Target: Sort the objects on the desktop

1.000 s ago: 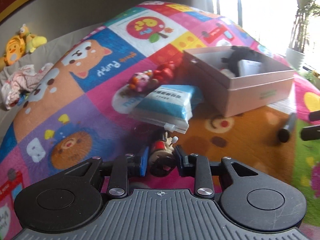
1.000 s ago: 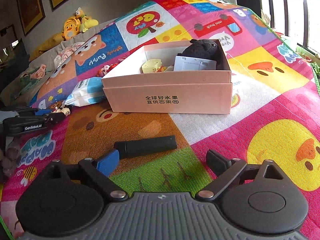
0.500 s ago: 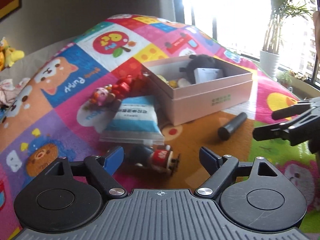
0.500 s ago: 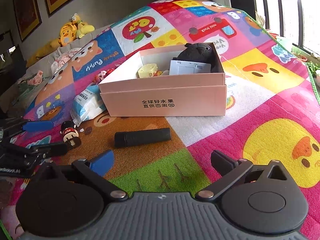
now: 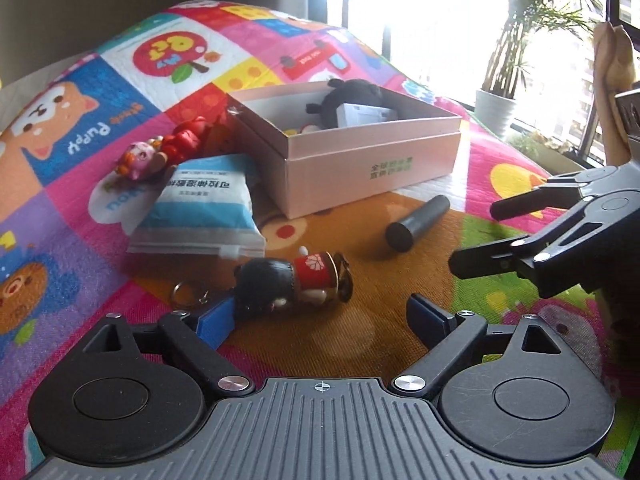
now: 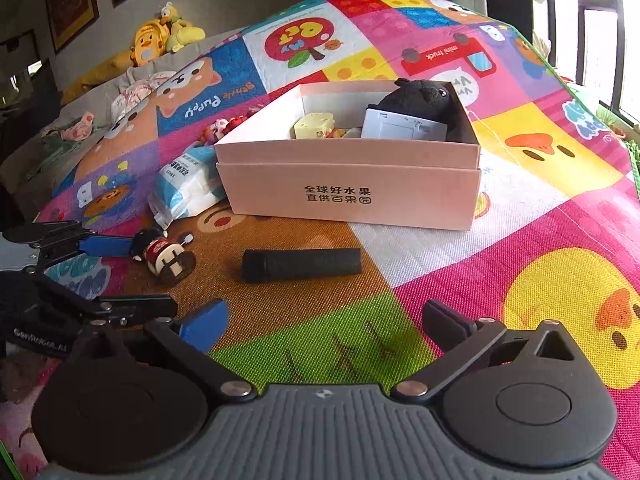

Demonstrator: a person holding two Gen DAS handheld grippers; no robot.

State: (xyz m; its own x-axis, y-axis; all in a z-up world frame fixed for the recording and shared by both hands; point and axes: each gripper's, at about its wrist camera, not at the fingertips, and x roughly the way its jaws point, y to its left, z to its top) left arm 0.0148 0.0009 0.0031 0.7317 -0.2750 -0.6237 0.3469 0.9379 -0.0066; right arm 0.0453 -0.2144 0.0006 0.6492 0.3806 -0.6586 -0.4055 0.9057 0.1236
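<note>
- The tissue pack (image 5: 204,208) lies at the left on the play mat (image 5: 72,248), leaning against the left side of the pink box (image 5: 360,168), with a small pink-and-red toy (image 5: 160,156) just behind it.
- The left gripper (image 5: 320,320) hovers low over the mat with its fingers spread wide, holding nothing. The doll keychain (image 5: 296,280) lies on its side just ahead, its dark head touching or very nearly touching the blue left finger (image 5: 214,322), its ring trailing off to the left.
- The step in hand looks like the pickup of that doll. The fingers would need to shift left to straddle its body before closing, otherwise the left pad may only nudge it.
- The pink box stands mid-scene, already holding a black plush (image 6: 420,100), a grey card (image 6: 404,126) and a yellow piece (image 6: 314,126).
- The black cylinder (image 6: 302,265) lies on the mat in front of the box, untouched.
- The right gripper (image 6: 326,330) sits behind the cylinder, jaws wide apart and empty, roughly lined up with it; it would have to advance and close across the narrow width.
</note>
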